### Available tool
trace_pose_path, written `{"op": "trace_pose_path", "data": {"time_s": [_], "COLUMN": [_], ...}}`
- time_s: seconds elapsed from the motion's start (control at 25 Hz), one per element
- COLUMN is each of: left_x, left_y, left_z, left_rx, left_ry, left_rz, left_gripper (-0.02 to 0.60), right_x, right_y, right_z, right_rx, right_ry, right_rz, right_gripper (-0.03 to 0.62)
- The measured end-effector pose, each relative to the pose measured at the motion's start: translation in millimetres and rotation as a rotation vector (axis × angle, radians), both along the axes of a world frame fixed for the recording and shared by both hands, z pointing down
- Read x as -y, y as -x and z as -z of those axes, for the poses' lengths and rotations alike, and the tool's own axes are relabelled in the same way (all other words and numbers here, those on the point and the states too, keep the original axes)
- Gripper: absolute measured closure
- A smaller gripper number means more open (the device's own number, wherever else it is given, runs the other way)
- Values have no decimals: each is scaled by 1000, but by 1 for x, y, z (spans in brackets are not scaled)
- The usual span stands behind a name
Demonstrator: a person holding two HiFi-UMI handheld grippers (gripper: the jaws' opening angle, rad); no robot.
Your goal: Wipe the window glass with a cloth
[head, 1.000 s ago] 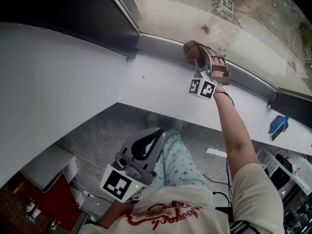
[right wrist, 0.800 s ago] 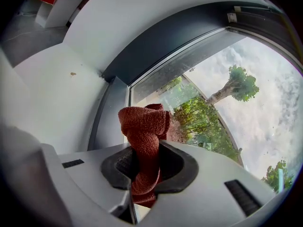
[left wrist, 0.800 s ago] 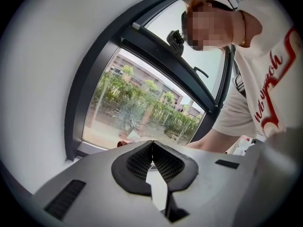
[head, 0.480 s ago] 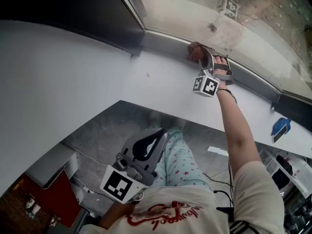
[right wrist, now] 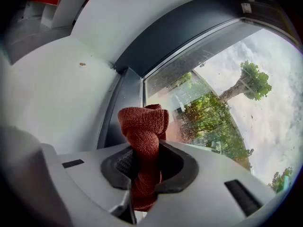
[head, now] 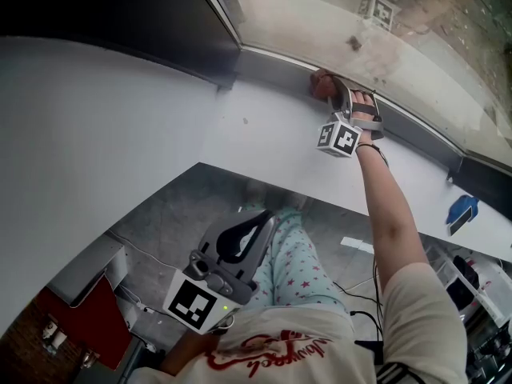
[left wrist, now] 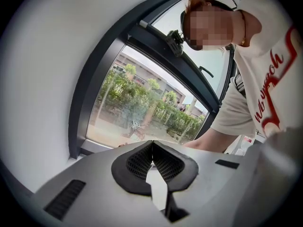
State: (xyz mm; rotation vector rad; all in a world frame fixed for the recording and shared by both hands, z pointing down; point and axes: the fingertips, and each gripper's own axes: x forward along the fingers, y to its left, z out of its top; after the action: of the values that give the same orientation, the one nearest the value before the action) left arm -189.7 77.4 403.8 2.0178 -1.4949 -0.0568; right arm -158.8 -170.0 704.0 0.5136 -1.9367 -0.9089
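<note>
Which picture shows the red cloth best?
The right gripper view. The cloth fills the middle, bunched up and pinched by the fingers of the right gripper, close to the window glass. The head view shows the cloth only as a small brownish lump at the window frame. The left gripper view doesn't show it.

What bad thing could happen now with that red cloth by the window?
1. The cloth is bunched into a narrow wad in the right gripper, so it might wipe only a thin stripe, or slip out when pressed.
2. It sits at the corner of the window glass, right beside the dark frame. The gripper's hard jaws could bump the frame or the glass.
</note>
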Motion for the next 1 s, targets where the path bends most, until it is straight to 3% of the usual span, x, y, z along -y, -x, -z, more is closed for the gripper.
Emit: {"op": "trace_pose_path", "data": {"time_s": [0.4, 0.76, 0.88, 1.0], "left_x": [0, -8, -9, -7], "left_y": [-6, -10, -17, -20], "left_z": [0, 1, 15, 38], "left_rx": [-7, 12, 18, 30], "left_ry": [-7, -23, -60, -106], "left_rz": [-4, -10, -27, -39], "left_gripper": [560, 560, 560, 560], "right_x": [-1, 1, 0, -9], "right_y": [3, 7, 4, 2], "right_z": [-11, -10, 26, 98], "right_rx": [-19, -9, 82, 220], "right_ry": [47, 151, 146, 74], "right_rz": [10, -15, -58, -63], "right_gripper": [525, 520, 517, 517]}}
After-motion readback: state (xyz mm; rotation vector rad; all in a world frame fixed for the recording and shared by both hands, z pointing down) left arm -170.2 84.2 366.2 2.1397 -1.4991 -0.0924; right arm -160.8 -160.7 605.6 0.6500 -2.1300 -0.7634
